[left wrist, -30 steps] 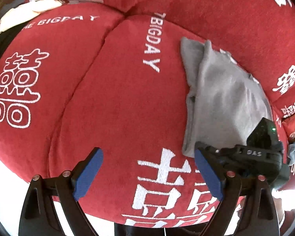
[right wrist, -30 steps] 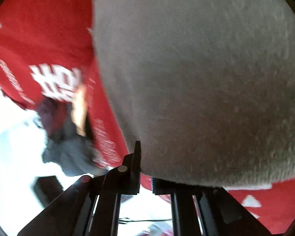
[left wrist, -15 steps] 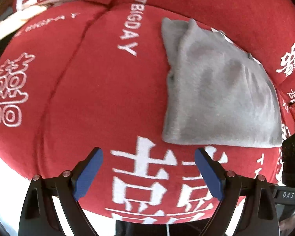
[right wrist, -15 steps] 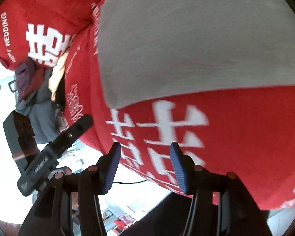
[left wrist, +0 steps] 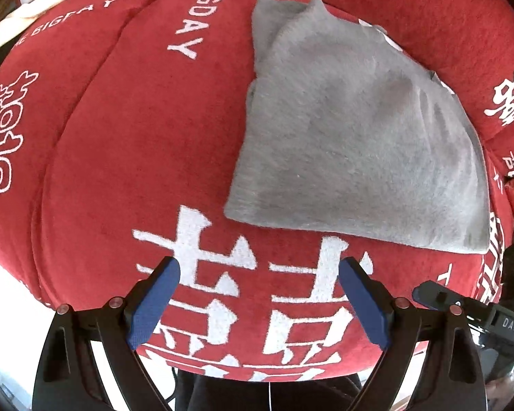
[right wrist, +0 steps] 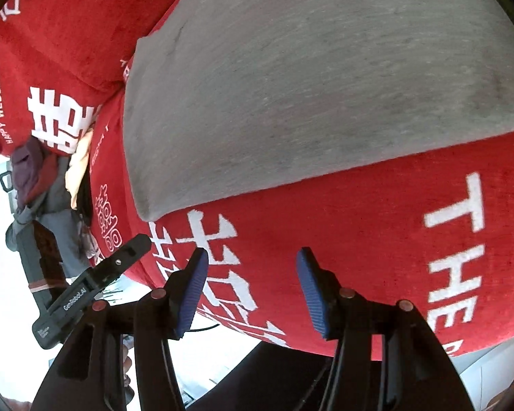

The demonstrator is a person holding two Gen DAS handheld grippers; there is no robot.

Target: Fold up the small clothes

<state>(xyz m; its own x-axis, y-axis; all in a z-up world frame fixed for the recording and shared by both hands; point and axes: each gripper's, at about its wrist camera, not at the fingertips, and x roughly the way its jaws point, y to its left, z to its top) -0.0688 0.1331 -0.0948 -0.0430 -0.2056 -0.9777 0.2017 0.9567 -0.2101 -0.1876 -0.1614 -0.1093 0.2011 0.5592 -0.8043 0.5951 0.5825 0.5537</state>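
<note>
On the cushion: grey garment (left wrist: 356,144) lies folded flat on red sofa cover (left wrist: 126,157).
Left gripper (left wrist: 258,303): jaws wide apart, empty, clear of cloth.
Right gripper (right wrist: 252,291): jaws parted, nothing between, likely released.

From my seat: grey garment (right wrist: 308,85) runs off the top and right edge in the right wrist view, so I can't see its far side. Layers under its top fold are hidden in both views. Red cover (left wrist: 137,137) print is cut at the bottom edge, chars only partly readable. Right gripper (left wrist: 469,311) shows just as a dark body at the left cam's lower right corner, tips hidden. Clothes pile (right wrist: 37,185) at far left too small to ID.
</note>
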